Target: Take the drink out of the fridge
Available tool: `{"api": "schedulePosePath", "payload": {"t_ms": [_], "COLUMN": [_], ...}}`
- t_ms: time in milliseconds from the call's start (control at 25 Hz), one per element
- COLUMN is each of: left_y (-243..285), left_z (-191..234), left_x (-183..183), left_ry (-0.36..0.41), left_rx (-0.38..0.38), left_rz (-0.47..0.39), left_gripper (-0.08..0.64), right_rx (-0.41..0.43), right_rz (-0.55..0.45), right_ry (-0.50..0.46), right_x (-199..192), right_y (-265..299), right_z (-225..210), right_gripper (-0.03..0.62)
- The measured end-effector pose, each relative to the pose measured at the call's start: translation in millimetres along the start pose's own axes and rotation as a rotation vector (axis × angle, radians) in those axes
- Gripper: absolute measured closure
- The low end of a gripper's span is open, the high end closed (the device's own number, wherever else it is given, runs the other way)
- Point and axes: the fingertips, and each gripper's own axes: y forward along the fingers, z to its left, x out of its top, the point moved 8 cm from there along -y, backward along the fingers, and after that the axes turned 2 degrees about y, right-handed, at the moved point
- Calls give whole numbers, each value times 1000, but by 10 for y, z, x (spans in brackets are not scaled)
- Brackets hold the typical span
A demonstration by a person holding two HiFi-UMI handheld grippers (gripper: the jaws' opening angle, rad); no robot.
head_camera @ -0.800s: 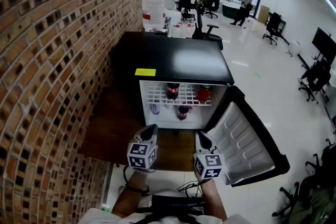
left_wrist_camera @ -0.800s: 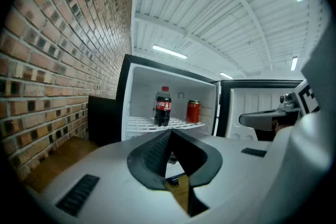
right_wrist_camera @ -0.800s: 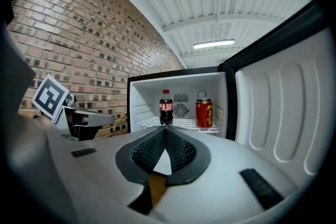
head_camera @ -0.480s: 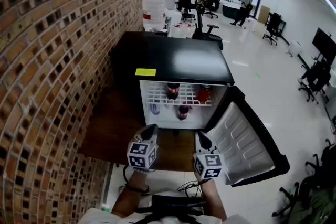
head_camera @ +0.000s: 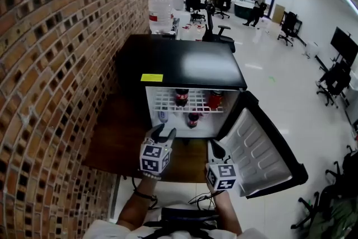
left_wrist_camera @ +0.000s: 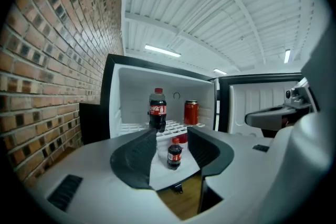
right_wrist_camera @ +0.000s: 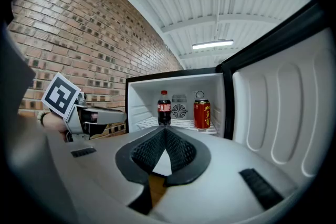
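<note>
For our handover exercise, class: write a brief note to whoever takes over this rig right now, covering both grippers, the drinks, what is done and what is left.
Left gripper: open, empty, aimed into the fridge, short of the drinks.
Right gripper: shut, empty, held back near the door.
Things: tall cola bottle and red can on the wire shelf; small cola bottle on the fridge floor below.
Done: door open.
Left: reach in, grip a drink, lift it out.
</note>
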Motion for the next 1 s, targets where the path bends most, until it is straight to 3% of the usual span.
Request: {"api": "schedulePosePath", "payload": {"t_ms": [200,400,680,1000], "left_y": [291,603,1061,1506], "left_z": [-1,33,153,299], "left_x": [155,304,328,336], "left_ry": [48,67,54,76], "left_rx": [-5,-2,15,60], "left_rz": [-19,-34,-1,21], "left_gripper": [230,148,64,58], "right_rx": [-14,-28,-52,-69], "right_rz": [-7,-16,-23,-24], "right_ry": [-1,-1,1,4], "right_x": [22,41,68,71], "right_y": [-26,-70,-127,-158], "right_z": [-40,-92,-163,-227], "right_gripper": [581,581,581,581]}}
